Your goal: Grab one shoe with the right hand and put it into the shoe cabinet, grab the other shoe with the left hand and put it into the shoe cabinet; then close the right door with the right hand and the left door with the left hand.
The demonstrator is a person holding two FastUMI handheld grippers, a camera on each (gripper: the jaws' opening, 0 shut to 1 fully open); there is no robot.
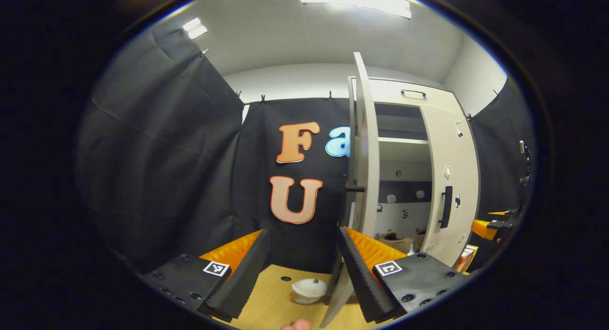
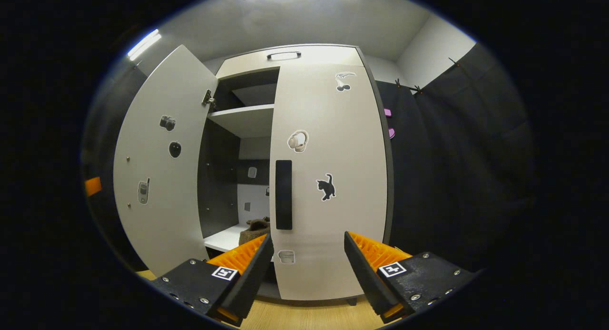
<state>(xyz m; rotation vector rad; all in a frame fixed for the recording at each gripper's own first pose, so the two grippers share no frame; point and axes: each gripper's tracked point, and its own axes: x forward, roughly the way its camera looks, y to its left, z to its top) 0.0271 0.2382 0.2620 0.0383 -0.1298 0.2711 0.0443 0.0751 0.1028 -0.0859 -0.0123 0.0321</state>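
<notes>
Standing on a pale wooden floor [image 1: 276, 301], the shoe cabinet [image 2: 328, 178] rises upright. Right door [image 2: 333, 187] closed, left door [image 2: 162, 168] ajar. My jaws, both pairs, released.

Left hand-held gripper [image 1: 304, 268]: two wedge-shaped fingers with ribbed inner faces, each showing a black screwed base plate carrying a square black-and-white marker. Right hand-held gripper [image 2: 308, 273] is showing the same build: ribbed wedges, screwed plates, square markers.
</notes>
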